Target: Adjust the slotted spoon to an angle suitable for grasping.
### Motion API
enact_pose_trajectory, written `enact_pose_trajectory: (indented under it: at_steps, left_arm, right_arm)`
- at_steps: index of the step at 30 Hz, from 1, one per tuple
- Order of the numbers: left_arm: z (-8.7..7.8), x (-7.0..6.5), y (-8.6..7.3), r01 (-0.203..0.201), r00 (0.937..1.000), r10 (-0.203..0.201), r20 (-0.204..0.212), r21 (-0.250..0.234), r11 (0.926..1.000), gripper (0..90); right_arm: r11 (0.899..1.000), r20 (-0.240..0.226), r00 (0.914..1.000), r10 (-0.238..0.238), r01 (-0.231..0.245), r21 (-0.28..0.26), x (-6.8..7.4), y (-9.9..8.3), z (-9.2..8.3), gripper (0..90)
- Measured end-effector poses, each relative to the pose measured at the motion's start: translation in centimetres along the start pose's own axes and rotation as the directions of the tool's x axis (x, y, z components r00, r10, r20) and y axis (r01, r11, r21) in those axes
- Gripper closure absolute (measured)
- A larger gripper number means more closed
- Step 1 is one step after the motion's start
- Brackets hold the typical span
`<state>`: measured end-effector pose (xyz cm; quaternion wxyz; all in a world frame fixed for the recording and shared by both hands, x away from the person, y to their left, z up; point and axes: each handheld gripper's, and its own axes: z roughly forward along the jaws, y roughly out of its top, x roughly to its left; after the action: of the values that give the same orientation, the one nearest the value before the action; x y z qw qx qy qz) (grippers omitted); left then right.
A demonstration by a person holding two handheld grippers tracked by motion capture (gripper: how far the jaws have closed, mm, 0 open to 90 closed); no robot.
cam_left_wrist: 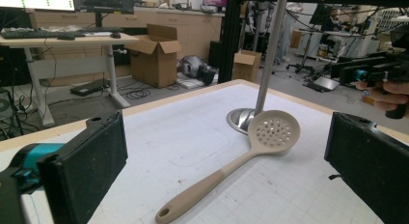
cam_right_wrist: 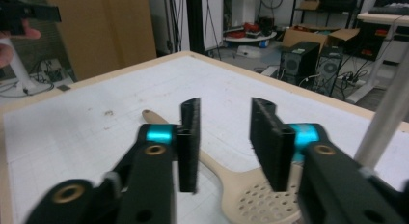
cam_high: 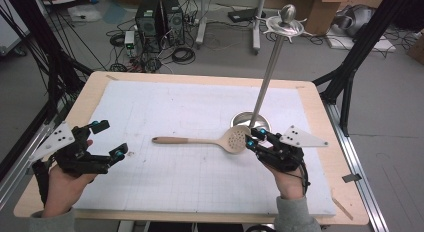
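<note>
My right tongs (cam_high: 251, 138) were narrowed, empty, over the spoon (cam_high: 210, 141); left tongs (cam_high: 108, 140) wide. Risk: knocking the stand (cam_high: 250, 123) at the desk's right edge.

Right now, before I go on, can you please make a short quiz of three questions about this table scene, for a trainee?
1. True or false: the slotted spoon stands upright in a cup.
2. Which thing lies closest to the spoon's perforated bowl? A) a computer tower B) the metal stand base C) a cardboard box
3. What is the state of the left gripper?

Key
1. False. It lies flat on the white mat, its handle toward the left gripper.
2. B. The bowl rests beside the round base.
3. Open, with nothing between its jaws, away from the spoon. The right gripper is above the spoon's bowl, not gripping it.
</note>
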<state>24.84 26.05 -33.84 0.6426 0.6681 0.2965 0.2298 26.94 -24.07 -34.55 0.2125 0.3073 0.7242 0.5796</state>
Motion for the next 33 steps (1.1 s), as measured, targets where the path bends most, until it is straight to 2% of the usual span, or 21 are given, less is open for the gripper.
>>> enact_pose_trajectory:
  at_steps: [3,7,9,11,15,22,23,27,32,33]
  left_arm:
    - [-0.2,0.1,-0.1,0.000,0.9999,0.000,-0.010,0.004,1.0000,1.7]
    - [-0.4,0.3,-0.3,0.006,0.9998,-0.005,-0.021,0.009,0.9999,1.7]
    - [-0.6,0.3,-0.3,0.005,0.9997,-0.005,-0.023,0.015,0.9999,1.7]
    - [-0.7,0.3,-0.4,0.003,0.9997,-0.003,-0.025,0.011,0.9999,1.7]
    - [-0.9,0.3,-0.4,0.002,0.9996,-0.001,-0.030,0.013,0.9999,1.7]
    - [-1.0,0.4,-0.6,0.006,0.9993,-0.005,-0.036,0.023,0.9997,1.7]
    - [-1.1,0.5,-0.6,0.005,0.9993,-0.004,-0.038,0.025,0.9997,1.7]
    - [-1.3,0.5,-0.7,0.009,0.9991,-0.008,-0.041,0.023,0.9997,1.7]
    - [-1.3,0.5,-0.9,0.010,0.9991,-0.009,-0.042,0.029,0.9995,1.7]
    - [-1.3,0.5,-0.9,0.012,0.9991,-0.011,-0.041,0.030,0.9995,1.7]
  right_arm:
    - [1.000,-0.009,0.9999,-0.003,0.004,0.025,0.1,-0.1,1.0,77.8]
    - [0.997,-0.012,0.9993,-0.034,0.035,0.070,0.3,-0.5,2.9,87.2]
    - [0.997,-0.010,0.9994,-0.034,0.035,0.075,0.3,-0.6,3.6,89.3]
    - [0.996,-0.015,0.9995,-0.029,0.030,0.081,0.4,-0.6,4.0,89.3]
    - [0.992,-0.034,0.9981,-0.051,0.055,0.113,0.5,-0.6,5.6,89.5]
    - [0.979,-0.079,0.9936,-0.081,0.094,0.183,0.5,-0.7,9.0,89.6]
    - [0.975,-0.081,0.9935,-0.080,0.095,0.201,0.4,-0.7,9.8,89.6]
    - [0.970,-0.089,0.9932,-0.075,0.093,0.224,0.5,-0.7,10.8,89.6]
    - [0.961,-0.079,0.9944,-0.070,0.088,0.260,0.9,-0.9,12.5,89.7]
    - [0.956,-0.082,0.9945,-0.064,0.085,0.282,1.0,-1.1,13.2,89.7]
